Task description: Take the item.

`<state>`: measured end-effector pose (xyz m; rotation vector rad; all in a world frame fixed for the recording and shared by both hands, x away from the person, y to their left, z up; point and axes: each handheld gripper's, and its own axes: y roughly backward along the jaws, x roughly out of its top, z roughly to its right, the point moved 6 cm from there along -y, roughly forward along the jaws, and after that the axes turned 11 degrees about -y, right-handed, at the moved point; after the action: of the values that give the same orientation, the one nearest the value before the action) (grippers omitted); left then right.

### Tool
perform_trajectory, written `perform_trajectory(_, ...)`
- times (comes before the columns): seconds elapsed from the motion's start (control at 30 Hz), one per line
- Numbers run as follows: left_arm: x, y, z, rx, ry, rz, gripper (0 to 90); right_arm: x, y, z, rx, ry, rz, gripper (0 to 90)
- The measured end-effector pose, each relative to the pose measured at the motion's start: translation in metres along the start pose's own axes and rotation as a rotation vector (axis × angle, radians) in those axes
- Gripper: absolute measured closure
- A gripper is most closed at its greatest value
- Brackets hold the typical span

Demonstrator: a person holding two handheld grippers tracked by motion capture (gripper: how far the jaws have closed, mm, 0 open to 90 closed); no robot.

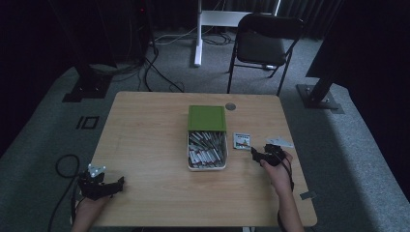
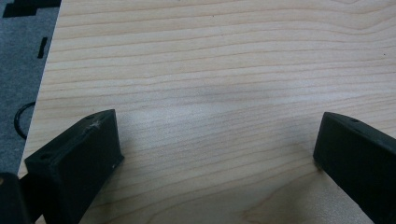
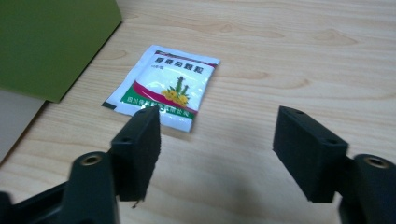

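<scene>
White sachet [image 3: 163,88] lay just ahead-left of my right gripper [image 3: 217,140], jaws spread empty, long axis slanting away.

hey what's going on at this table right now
A person holds a black two-jaw gripper in each hand over a light wooden table. The right gripper is open just short of a small white sachet with a red band and plant picture, which lies flat beside a white box of packets with a green lid. Nothing is between its jaws. The left gripper is open over bare wood at the table's near left corner.
</scene>
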<state>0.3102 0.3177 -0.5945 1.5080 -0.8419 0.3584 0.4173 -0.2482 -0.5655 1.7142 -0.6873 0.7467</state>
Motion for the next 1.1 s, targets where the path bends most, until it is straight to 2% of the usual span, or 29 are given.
perform_trajectory(0.1, 0.000, 0.000, 0.000, 0.000, 0.000, 0.000, 1.5, -0.002, 0.008, 0.004, -0.008, -0.018, 0.008, 27.0)
perform_trajectory(0.2, 0.000, 0.000, 0.000, 0.000, 0.000, 0.000, 1.5, -0.006, 0.014, 0.009, -0.026, -0.011, 0.014, 22.7)
perform_trajectory(0.33, 0.000, 0.000, 0.000, 0.000, 0.000, 0.000, 1.5, -0.013, 0.020, 0.018, -0.052, -0.025, -0.012, 17.8)
perform_trajectory(0.47, 0.000, 0.000, 0.000, 0.000, 0.000, 0.000, 1.4, -0.020, 0.027, 0.029, -0.091, -0.073, -0.005, 17.8)
perform_trajectory(0.57, 0.000, 0.000, 0.000, 0.000, 0.000, 0.000, 1.5, -0.025, 0.032, 0.031, -0.096, -0.072, -0.014, 17.5)
perform_trajectory(0.67, 0.000, 0.000, 0.000, 0.000, 0.000, 0.000, 1.5, -0.027, 0.036, 0.034, -0.126, -0.063, -0.013, 15.2)
perform_trajectory(0.8, 0.000, 0.000, 0.000, 0.000, 0.000, 0.000, 1.5, -0.032, 0.042, 0.038, -0.143, -0.081, -0.003, 15.3)
perform_trajectory(0.87, 0.000, 0.000, 0.000, 0.000, 0.000, 0.000, 1.5, -0.038, 0.046, 0.039, -0.161, -0.106, -0.038, 15.3)
perform_trajectory(0.97, 0.000, 0.000, 0.000, 0.000, 0.000, 0.000, 1.5, -0.042, 0.049, 0.043, -0.192, -0.073, -0.019, 14.2)
perform_trajectory(1.1, 0.000, 0.000, 0.000, 0.000, -0.002, -0.002, 1.5, -0.049, 0.053, 0.049, -0.218, -0.087, -0.019, 14.3)
